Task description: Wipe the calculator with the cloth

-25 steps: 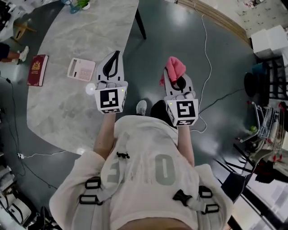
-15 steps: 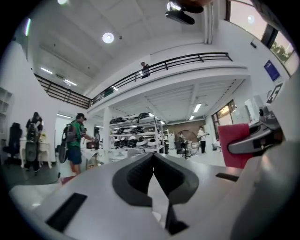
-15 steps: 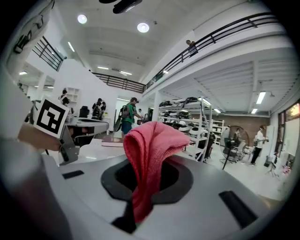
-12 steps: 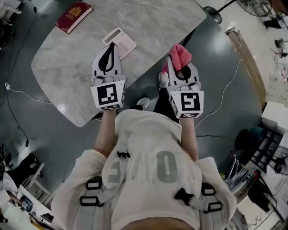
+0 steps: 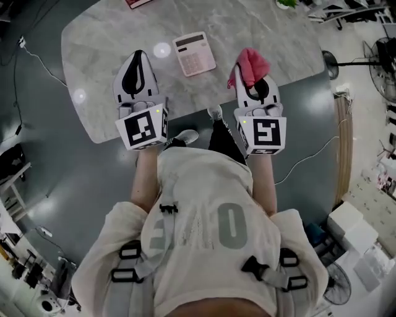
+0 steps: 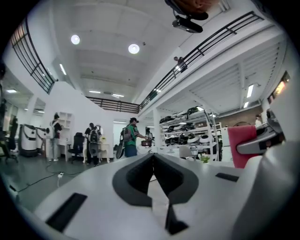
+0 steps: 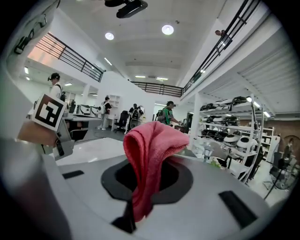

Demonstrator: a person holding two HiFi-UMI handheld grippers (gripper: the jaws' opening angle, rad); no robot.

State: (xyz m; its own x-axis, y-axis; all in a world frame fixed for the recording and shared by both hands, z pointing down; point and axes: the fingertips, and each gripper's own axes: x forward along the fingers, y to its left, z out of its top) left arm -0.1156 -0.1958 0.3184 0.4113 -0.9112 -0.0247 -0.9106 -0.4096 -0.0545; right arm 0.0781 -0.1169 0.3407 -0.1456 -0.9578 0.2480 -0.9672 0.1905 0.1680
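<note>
**Left gripper** [image 5: 137, 57]: the jaws are fully closed, pad against pad, with nothing between them. The left gripper view shows the two dark pads meeting along a single seam. The gripper is held roughly level above the near left part of the marble table [image 5: 99, 74]. Its marker cube [image 5: 143, 128] is at the end nearest the person.

**Right gripper** [image 5: 255, 83]: the jaws are clamped on the pink cloth [image 5: 250, 64]. In the right gripper view the cloth is pinched at the pad line. It rises in a folded hump above the jaws, and a short tail hangs down toward the camera. This gripper is over the near edge of the table, on the right.

**Calculator** [image 5: 193, 54]: it lies flat on the table, keys up, with the display end on the far side, and it is turned slightly off square. It sits between the two grippers, about level with their tips and apart from both. The cloth does not touch it.

**Surroundings**: a red item [image 5: 139, 2] lies at the far edge of the table. It is cut off by the frame, and it may be a booklet, but too little shows to confirm. The person stands at the near edge of the table, and one shoe [image 5: 214, 112] shows on the dark floor [image 5: 80, 179] between the grippers.
</note>
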